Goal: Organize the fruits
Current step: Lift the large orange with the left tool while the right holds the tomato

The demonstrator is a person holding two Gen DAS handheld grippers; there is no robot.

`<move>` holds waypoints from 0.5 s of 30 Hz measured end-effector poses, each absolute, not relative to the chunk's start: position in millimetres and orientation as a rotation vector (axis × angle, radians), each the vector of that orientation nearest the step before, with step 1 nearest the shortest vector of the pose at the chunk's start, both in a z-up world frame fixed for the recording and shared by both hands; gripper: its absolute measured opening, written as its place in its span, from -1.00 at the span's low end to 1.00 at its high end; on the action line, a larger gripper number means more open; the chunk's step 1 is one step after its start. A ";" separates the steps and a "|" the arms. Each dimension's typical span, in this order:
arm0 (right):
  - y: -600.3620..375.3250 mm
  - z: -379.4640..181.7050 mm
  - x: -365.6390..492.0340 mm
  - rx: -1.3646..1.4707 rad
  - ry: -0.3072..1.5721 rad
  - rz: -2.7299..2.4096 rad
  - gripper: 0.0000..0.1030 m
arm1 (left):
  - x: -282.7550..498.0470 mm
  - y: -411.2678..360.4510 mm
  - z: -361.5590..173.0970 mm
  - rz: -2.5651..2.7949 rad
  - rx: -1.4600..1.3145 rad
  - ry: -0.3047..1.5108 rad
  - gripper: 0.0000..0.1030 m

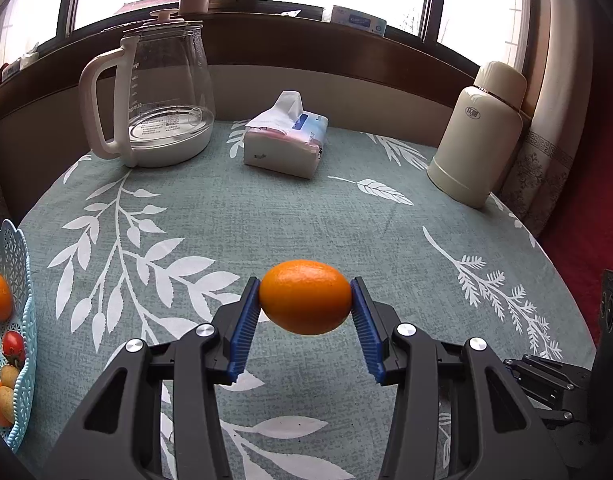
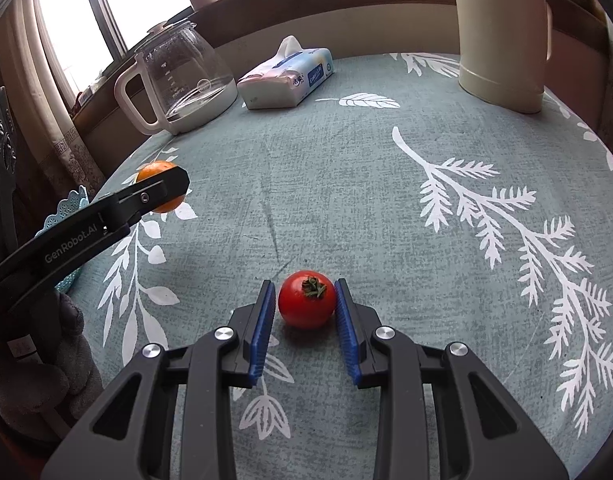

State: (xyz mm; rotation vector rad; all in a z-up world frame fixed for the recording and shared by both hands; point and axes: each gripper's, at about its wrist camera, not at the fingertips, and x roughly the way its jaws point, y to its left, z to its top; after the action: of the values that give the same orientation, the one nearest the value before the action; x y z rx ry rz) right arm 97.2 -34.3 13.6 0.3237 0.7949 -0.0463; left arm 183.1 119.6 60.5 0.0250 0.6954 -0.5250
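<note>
Fruits are partly in the blue basket. The left gripper squeezes an orange in the air. The right gripper sits open around a tomato on the table.

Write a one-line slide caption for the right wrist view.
Right gripper brackets a tomato on the tablecloth.

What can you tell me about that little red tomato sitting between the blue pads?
The small round red tomato has smooth, glossy skin and a dried green stem cap facing up toward the camera. It rests on the grey-green tablecloth with white leaf prints, between the blue ribbed pads of the right gripper. The right pad looks to touch it; a sliver of gap shows at the left, so it is not yet clamped.
</note>
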 end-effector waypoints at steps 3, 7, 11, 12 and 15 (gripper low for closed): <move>-30.1 15.5 96.2 0.300 0.783 -0.042 -0.48 | 183.4 120.6 60.5 -0.522 0.021 0.695 -0.09; -26.5 19.8 93.1 0.273 0.760 -0.046 -0.48 | 184.0 123.2 60.5 -0.514 0.015 0.692 -0.09; -31.3 20.5 91.8 0.294 0.754 -0.051 -0.48 | 184.0 125.8 61.9 -0.506 0.009 0.685 -0.09; -31.8 20.7 91.5 0.296 0.753 -0.052 -0.48 | 183.6 126.4 62.4 -0.505 0.009 0.682 -0.09; -31.8 22.9 89.9 0.297 0.742 -0.052 -0.48 | 181.7 130.0 63.9 -0.496 0.006 0.674 -0.09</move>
State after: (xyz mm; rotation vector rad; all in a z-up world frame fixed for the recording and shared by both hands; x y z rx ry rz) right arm 89.9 -31.8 22.9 0.2966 0.7418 -0.0524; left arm 181.7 130.0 63.9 0.0061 0.6745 -0.4955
